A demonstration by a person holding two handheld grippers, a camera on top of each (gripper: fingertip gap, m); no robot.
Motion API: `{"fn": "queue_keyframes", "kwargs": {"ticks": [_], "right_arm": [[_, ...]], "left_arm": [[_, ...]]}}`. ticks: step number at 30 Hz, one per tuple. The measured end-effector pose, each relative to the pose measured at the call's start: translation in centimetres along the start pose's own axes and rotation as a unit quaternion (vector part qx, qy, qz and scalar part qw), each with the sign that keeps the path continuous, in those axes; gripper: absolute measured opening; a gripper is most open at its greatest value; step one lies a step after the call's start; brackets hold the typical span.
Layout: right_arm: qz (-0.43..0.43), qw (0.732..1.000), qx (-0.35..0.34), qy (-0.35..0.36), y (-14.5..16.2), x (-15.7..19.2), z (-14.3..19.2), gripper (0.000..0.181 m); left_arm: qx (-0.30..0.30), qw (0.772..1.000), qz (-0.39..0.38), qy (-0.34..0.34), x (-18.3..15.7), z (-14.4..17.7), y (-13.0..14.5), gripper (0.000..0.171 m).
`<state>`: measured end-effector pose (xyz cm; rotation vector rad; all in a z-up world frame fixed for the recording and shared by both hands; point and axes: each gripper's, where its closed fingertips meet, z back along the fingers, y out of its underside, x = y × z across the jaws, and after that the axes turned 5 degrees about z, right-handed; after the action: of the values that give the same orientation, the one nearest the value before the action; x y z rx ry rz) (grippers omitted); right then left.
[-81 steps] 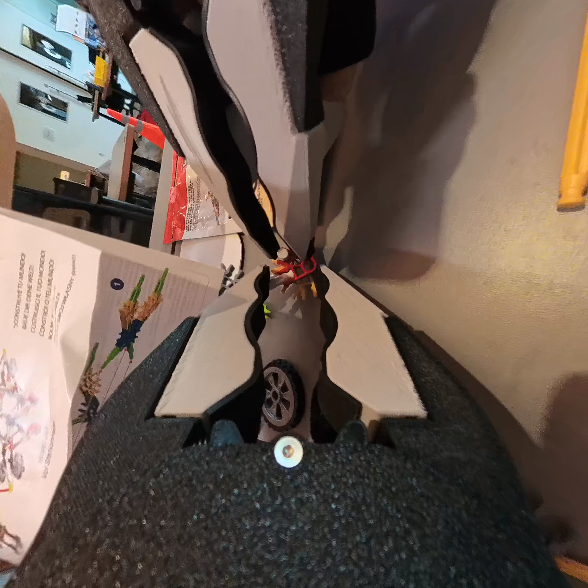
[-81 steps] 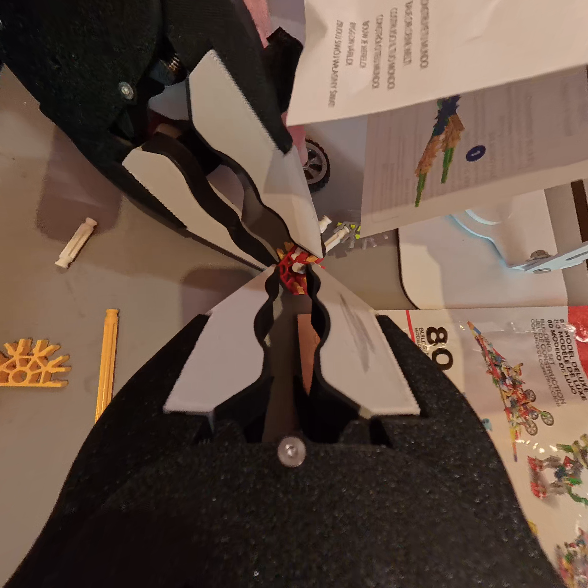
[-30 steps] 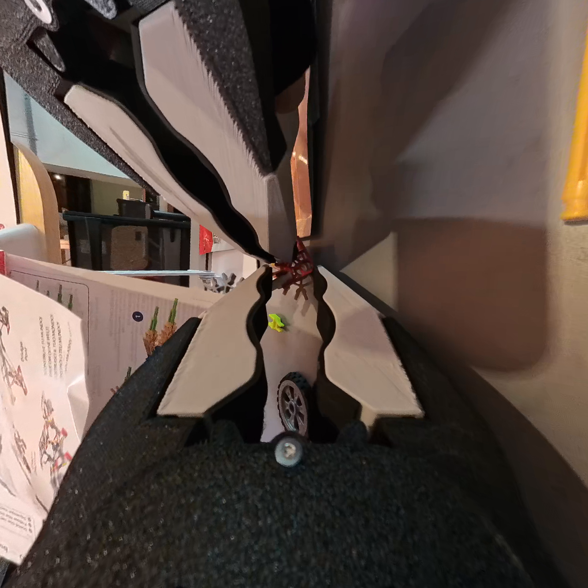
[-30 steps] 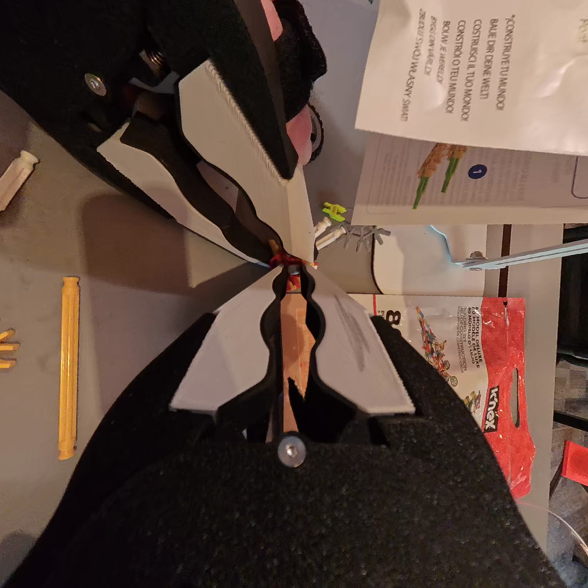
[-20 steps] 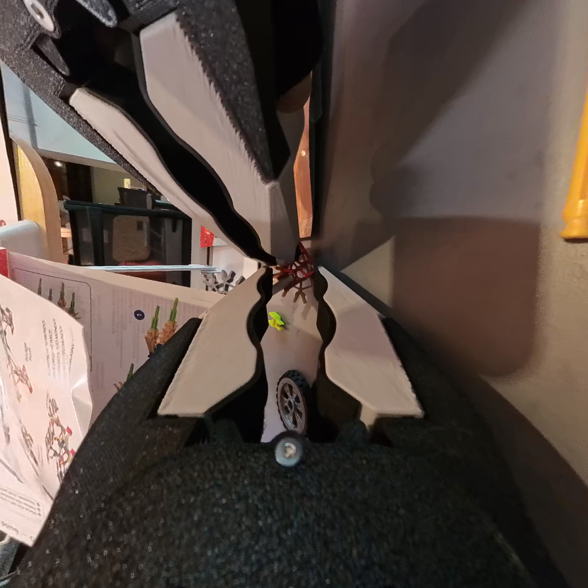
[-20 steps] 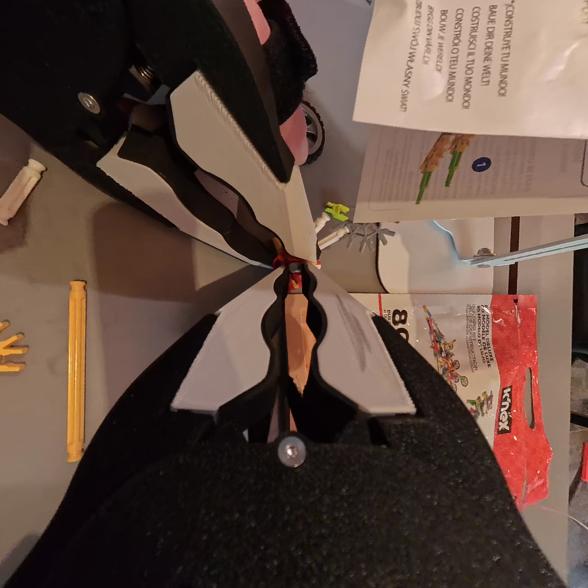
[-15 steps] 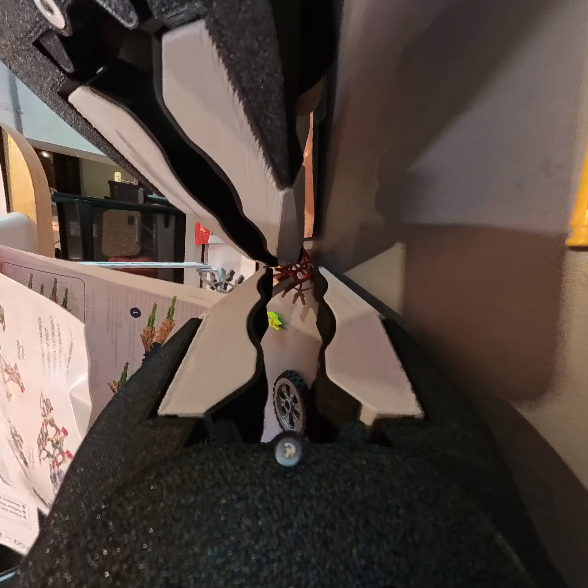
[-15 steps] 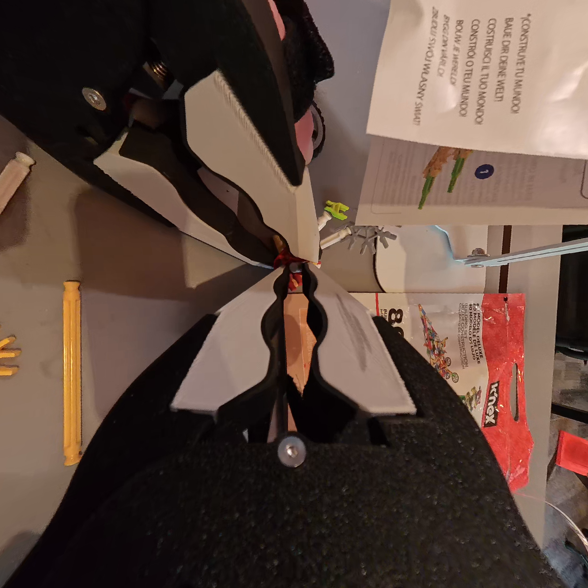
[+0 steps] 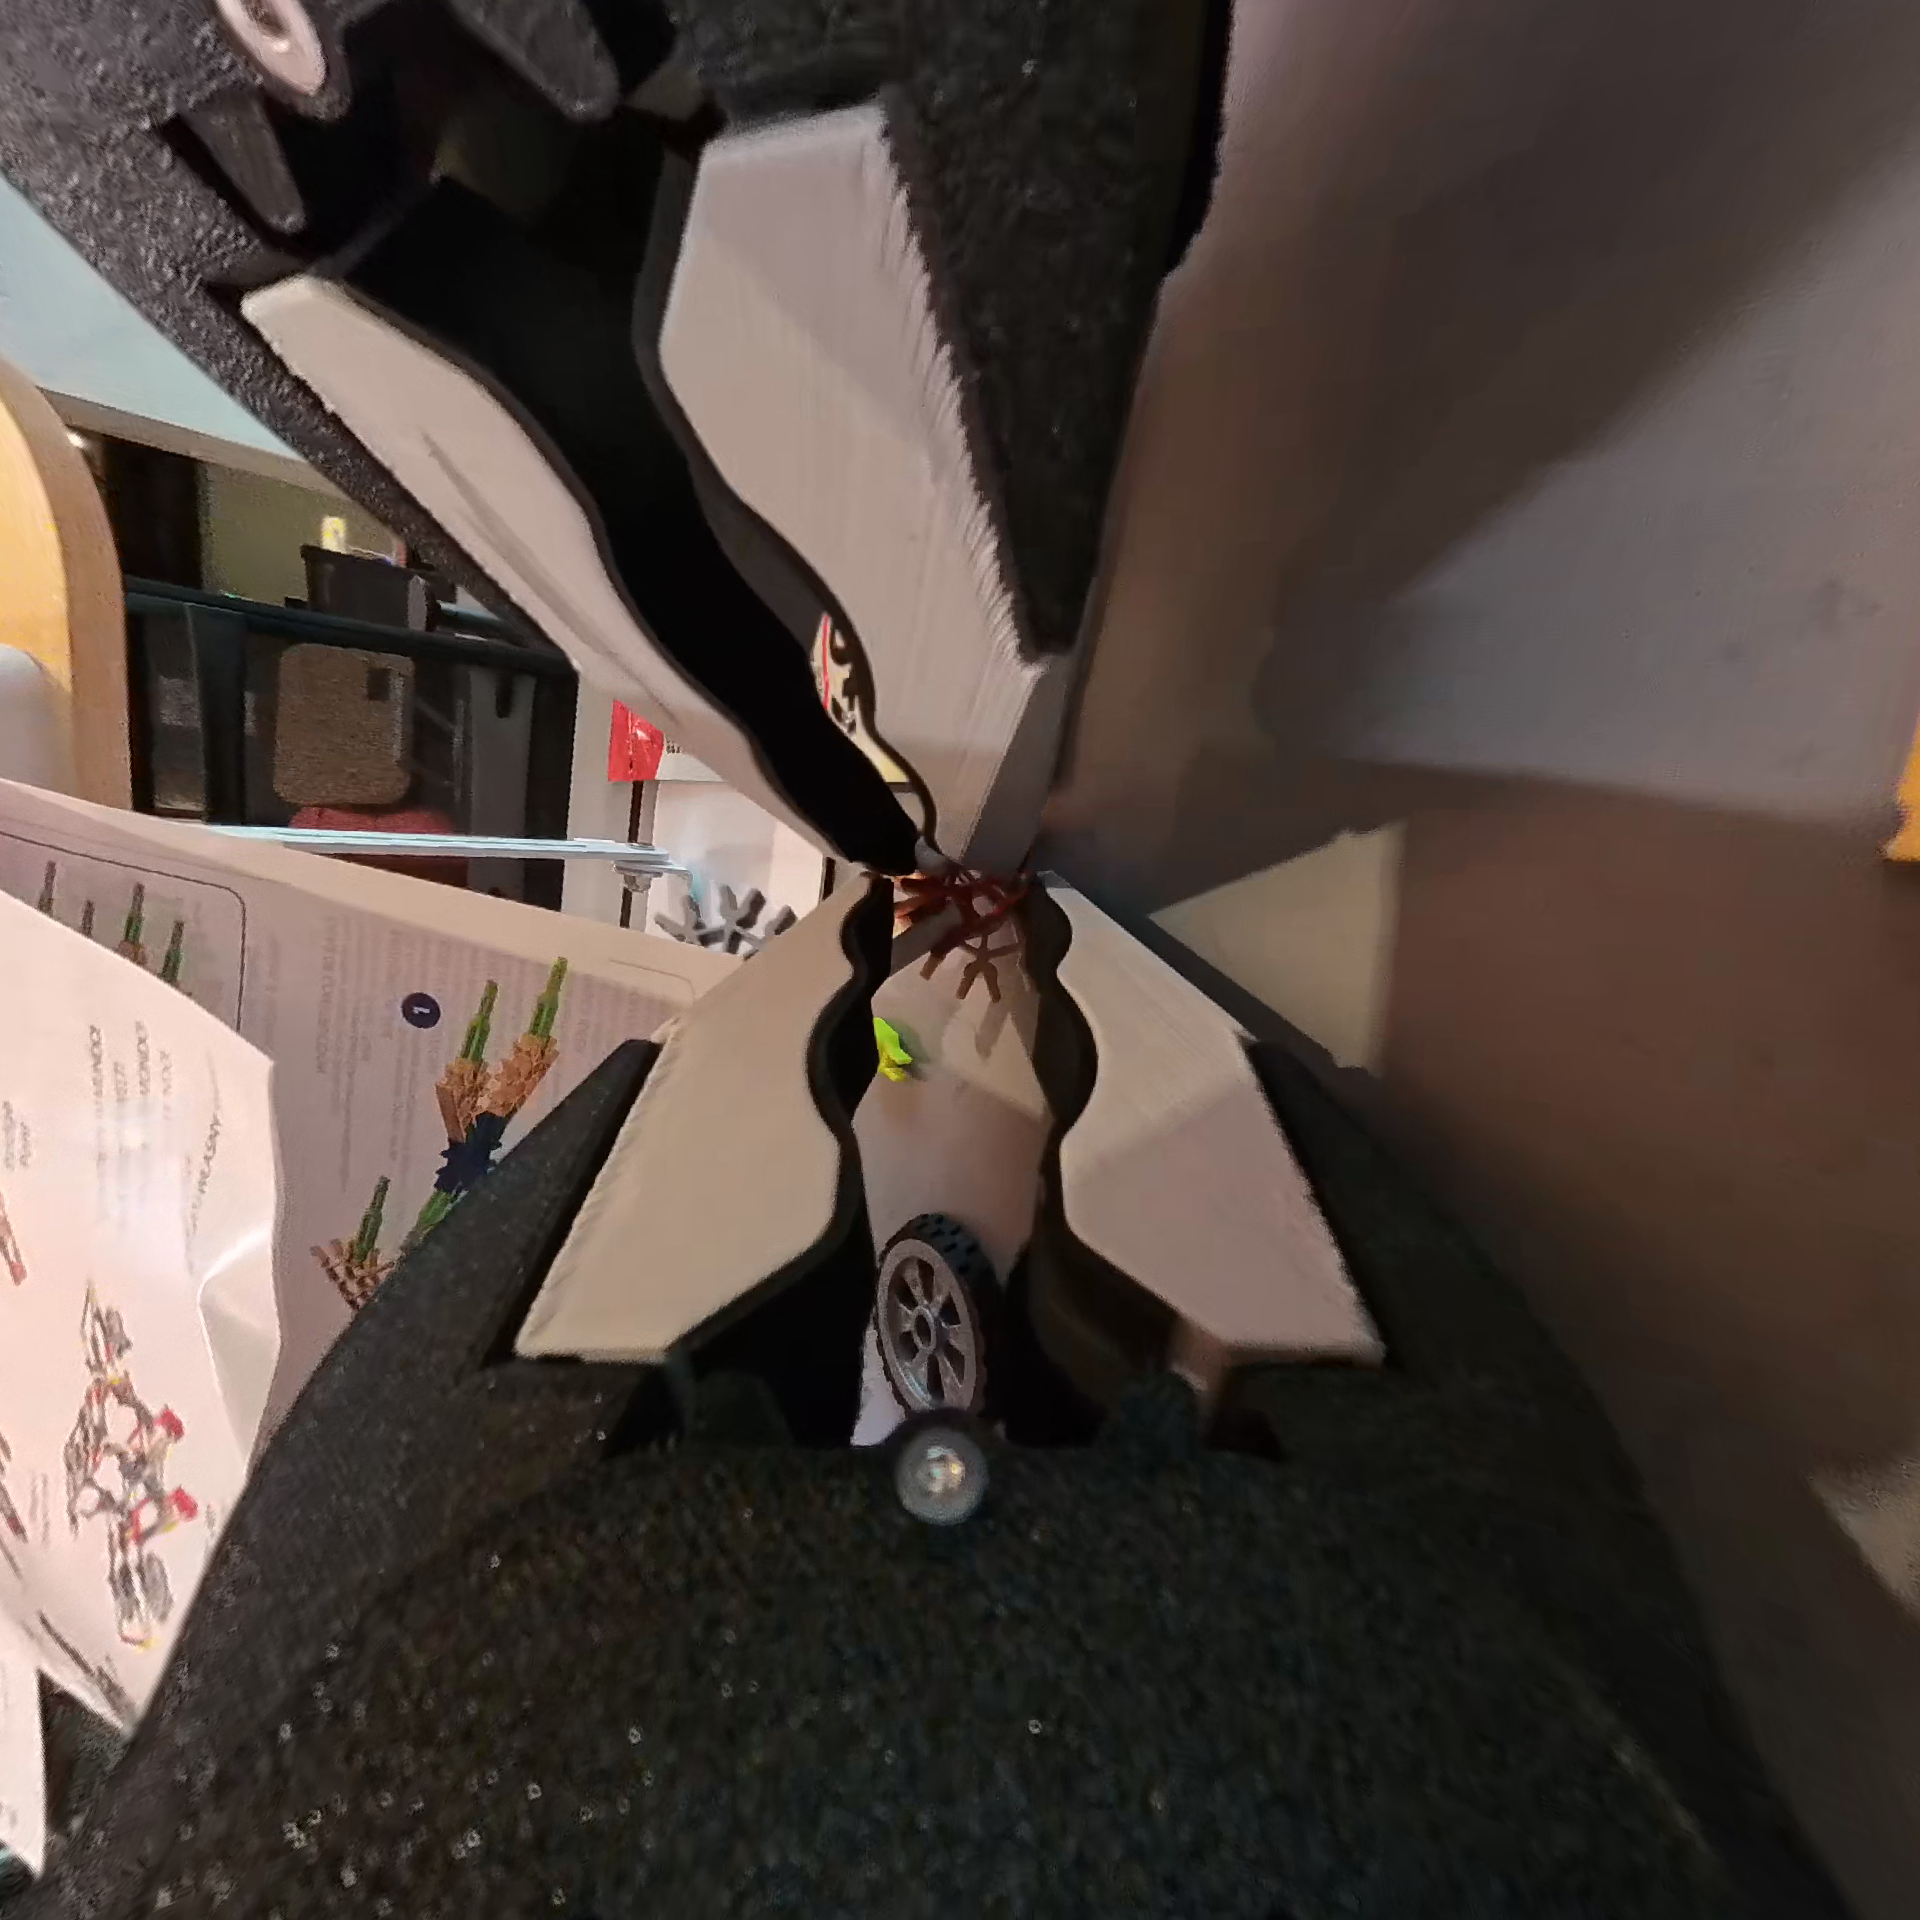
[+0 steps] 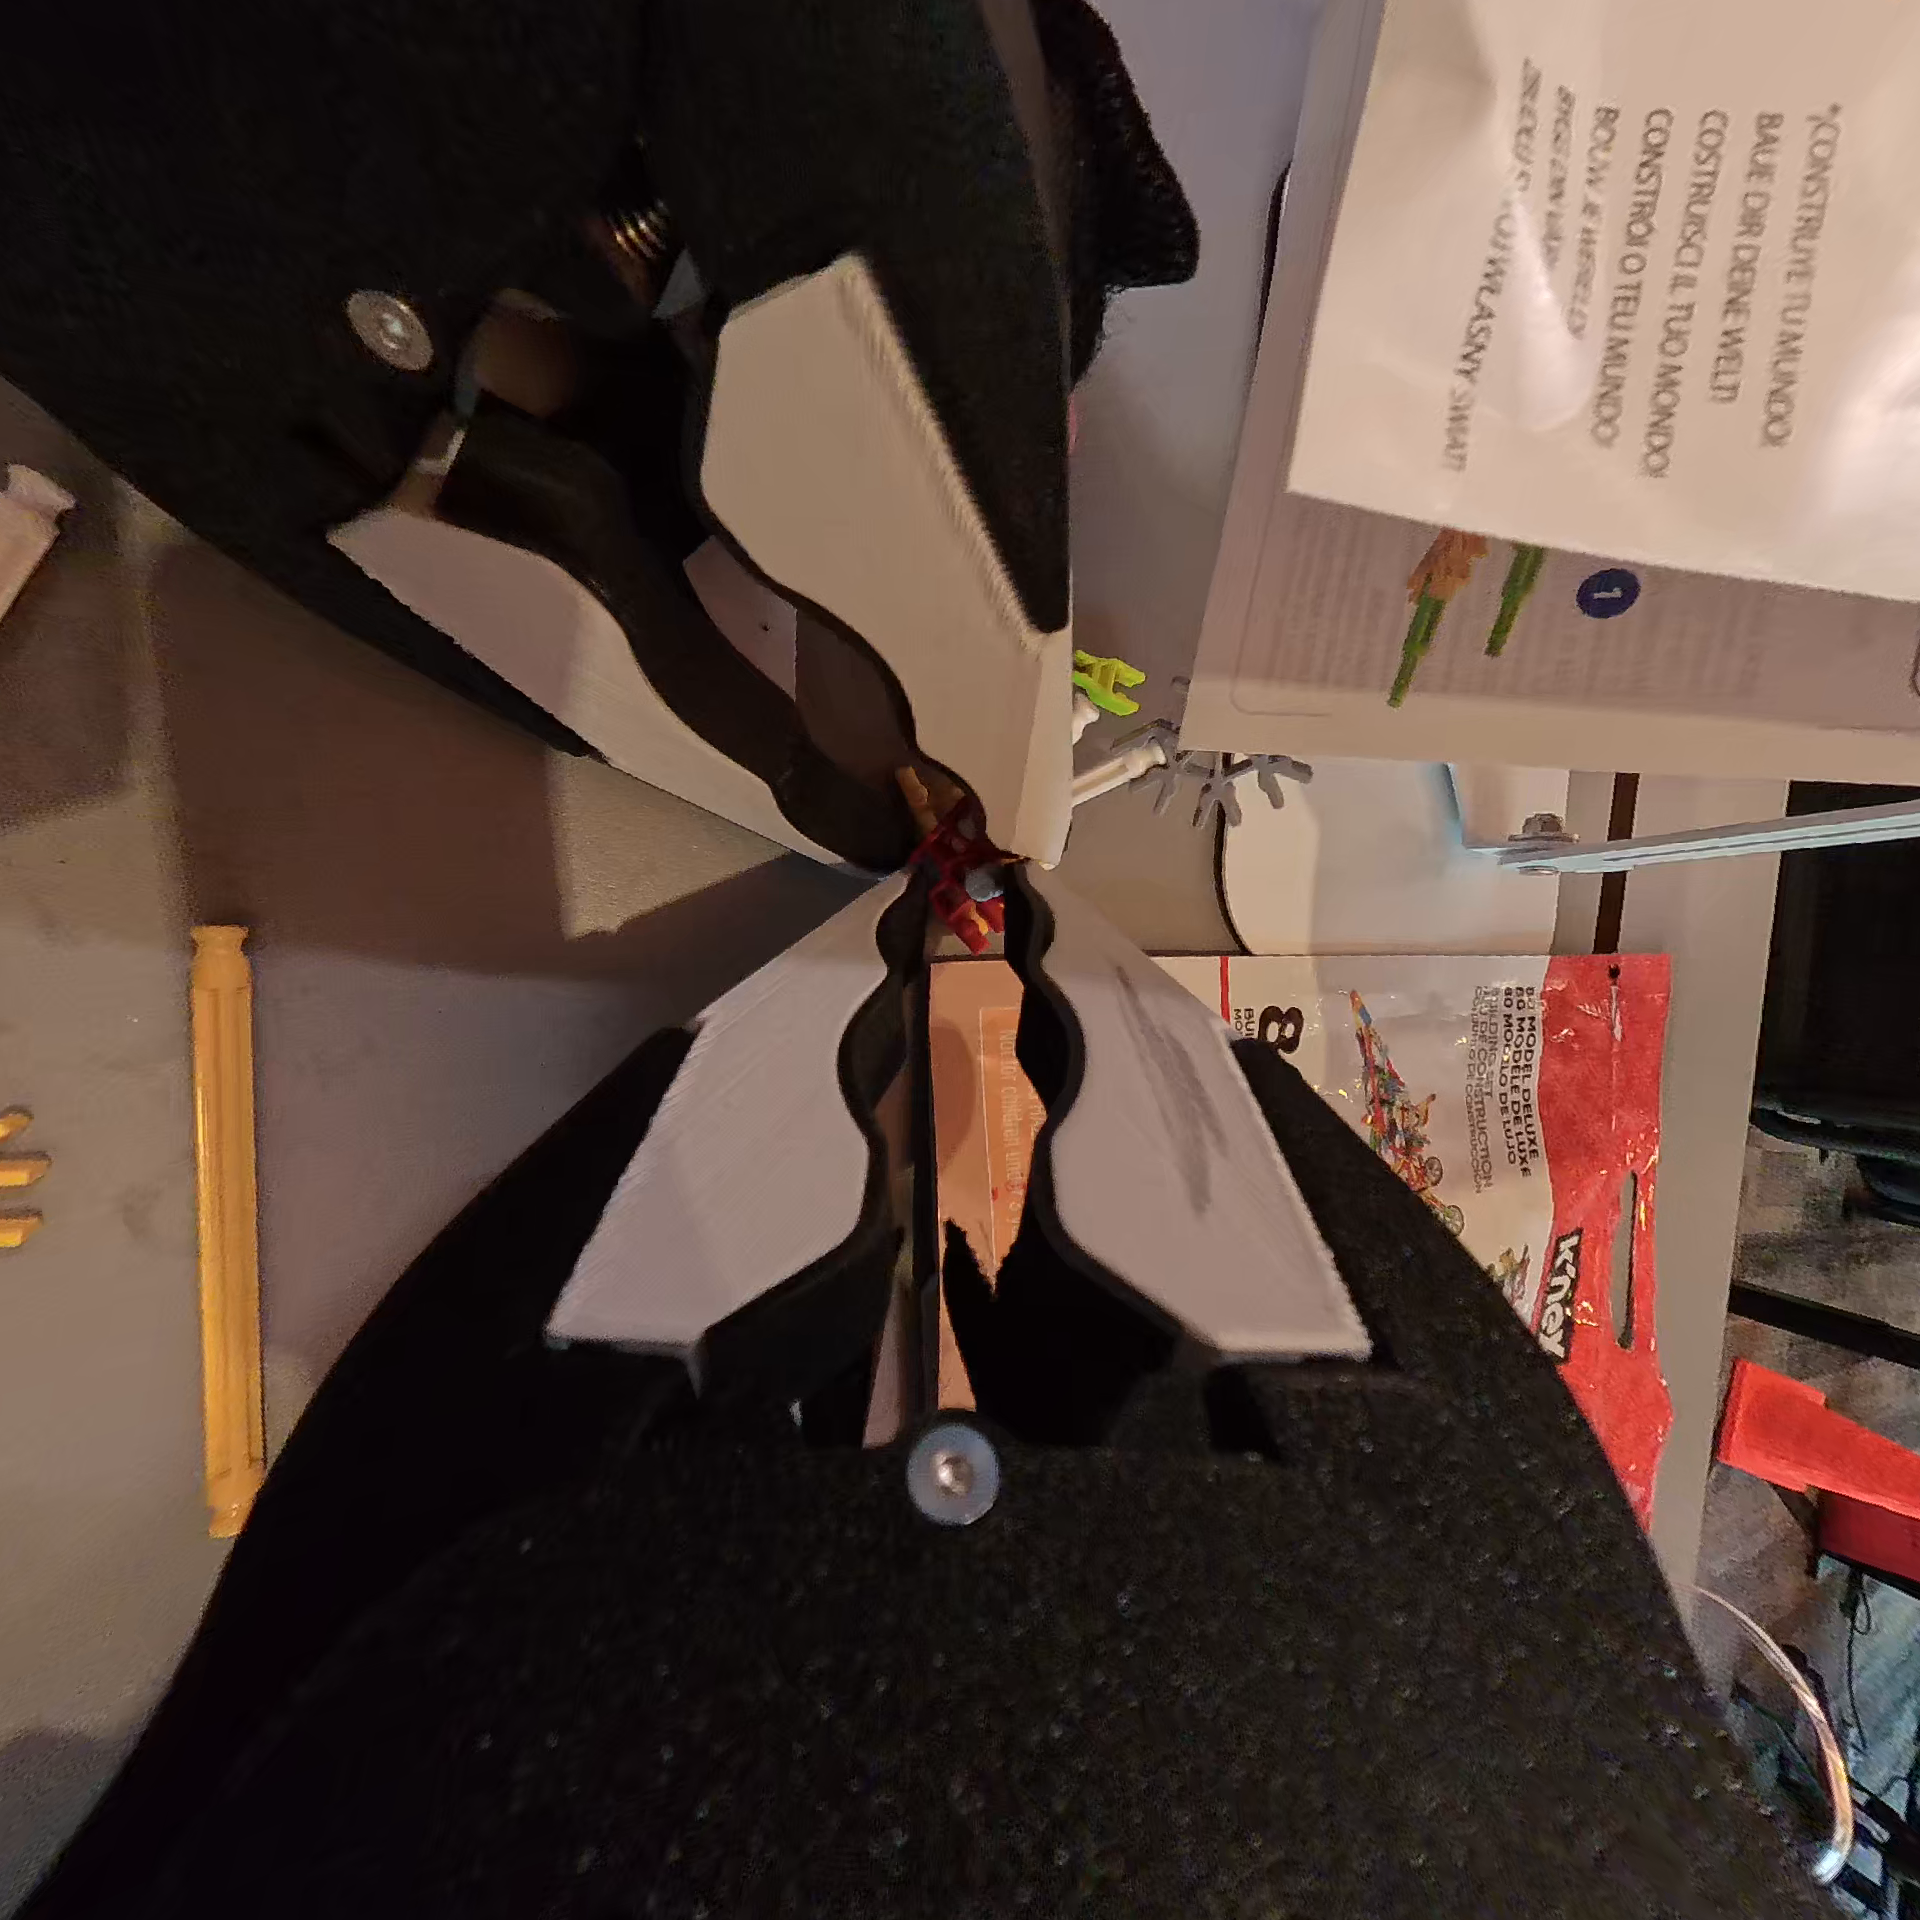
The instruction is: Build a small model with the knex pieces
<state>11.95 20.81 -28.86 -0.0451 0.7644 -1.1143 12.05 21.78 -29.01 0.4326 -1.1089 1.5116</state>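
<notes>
Both sets of tongs are meeting tip to tip over the counter (image 10: 416, 997), and they're pinching the same little red connector (image 9: 961, 914) between them. The left tongs (image 9: 956, 894) are closed down to a narrow gap at the tips with the red snowflake-shaped piece caught there, and the right tongs (image 10: 961, 888) are just as tight on it from the other side; in the right wrist view the connector (image 10: 956, 883) looks to have a small grey peg and a bit of yellow stuck in it, but it's too small to tell how they join. So the piece is up off the counter, held in the air by both. Looking through the left fingers there's a small wheel (image 9: 928, 1314) with a black tyre and silver spokes lying on the counter, and a lime green clip (image 9: 891, 1049) a bit further out. A grey snowflake connector (image 10: 1216, 774) with a white rod (image 10: 1107, 774) sits just beside the edge of an open instruction booklet (image 10: 1558, 416). Near the right tongs is a torn red and white plastic bag (image 10: 1507, 1091) with printing on it. Off to the left side in the right wrist view a long yellow rod (image 10: 223, 1226) lies flat, well apart from the tongs, with a bit of an orange connector (image 10: 16, 1179) at the frame edge.
</notes>
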Motion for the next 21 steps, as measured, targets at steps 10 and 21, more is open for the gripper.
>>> {"fn": "queue_keyframes", "kwargs": {"ticks": [10, 21], "right_arm": [[0.002, 1.0, 0.005, 0.003, 0.11, -0.09, -0.12, 0.014], [0.008, 1.0, 0.015, 0.017, 0.26, -0.4, -0.27, 0.014]], "left_arm": [[-0.003, 1.0, 0.008, 0.003, 0.08, -0.19, 0.0, 0.022], [-0.012, 0.999, 0.03, 0.015, 0.24, -0.51, -0.02, 0.023]]}}
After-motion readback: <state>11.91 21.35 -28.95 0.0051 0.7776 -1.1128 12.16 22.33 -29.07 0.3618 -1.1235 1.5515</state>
